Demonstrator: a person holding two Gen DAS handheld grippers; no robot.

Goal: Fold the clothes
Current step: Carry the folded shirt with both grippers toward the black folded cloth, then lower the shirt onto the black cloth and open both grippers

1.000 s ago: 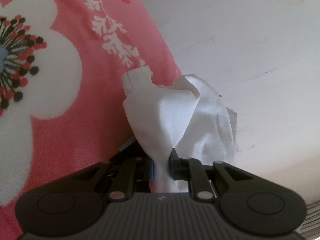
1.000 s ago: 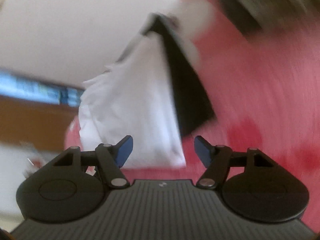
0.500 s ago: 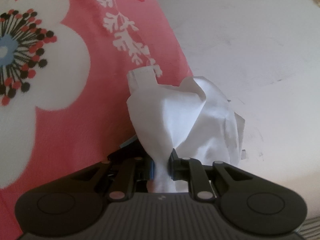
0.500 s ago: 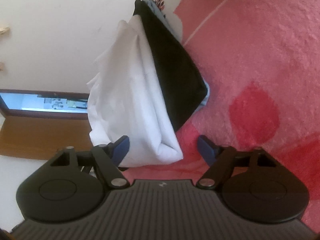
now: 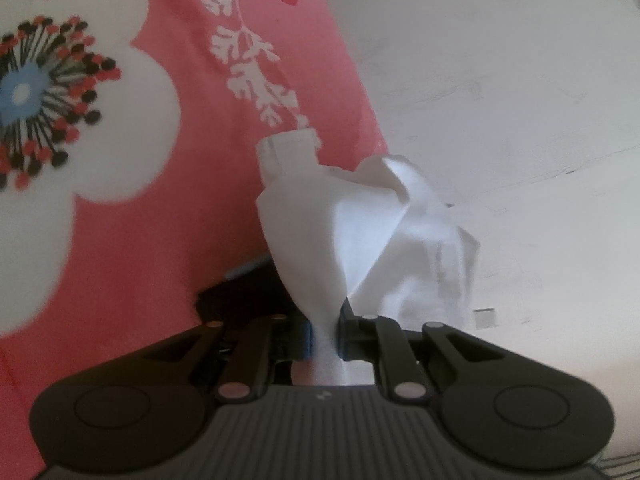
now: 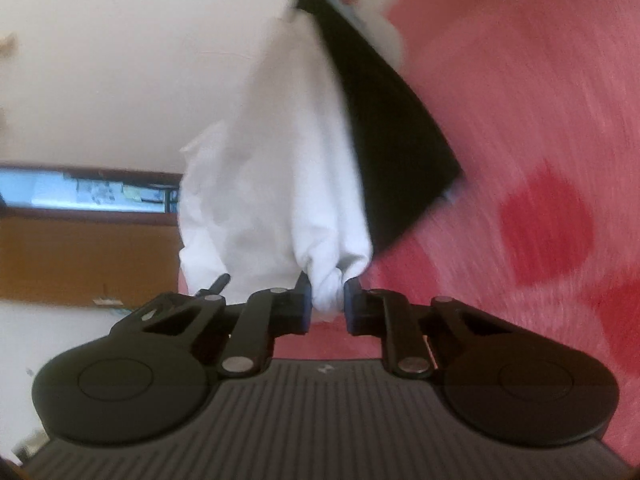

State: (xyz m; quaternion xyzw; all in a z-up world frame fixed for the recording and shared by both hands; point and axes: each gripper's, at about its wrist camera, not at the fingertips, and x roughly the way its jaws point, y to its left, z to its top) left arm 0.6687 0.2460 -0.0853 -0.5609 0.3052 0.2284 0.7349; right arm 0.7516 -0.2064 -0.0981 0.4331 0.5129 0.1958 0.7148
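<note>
Left wrist view: the left gripper [image 5: 324,330] is seen closed tightly on a bunched fold of the white garment [image 5: 340,232], which is pinched between the two fingers and rises in front of them in crumpled folds. A small folded tab of the same cloth is seen at the top of the bunch. Behind it to the left, a pink bedspread [image 5: 160,200] printed with large white flowers is spread, and a pale wall [image 5: 500,100] is seen to the right. From the right wrist view, somewhat blurred, the right gripper [image 6: 327,304] is shown drawn nearly together on another gathered corner of the white garment [image 6: 280,200], the knot of cloth being squeezed between the blue-padded fingers [image 6: 304,300]. A black cloth [image 6: 392,144] is draped against the right side of the white one. A window [image 6: 88,192] is visible at the left, above wooden panelling.
</note>
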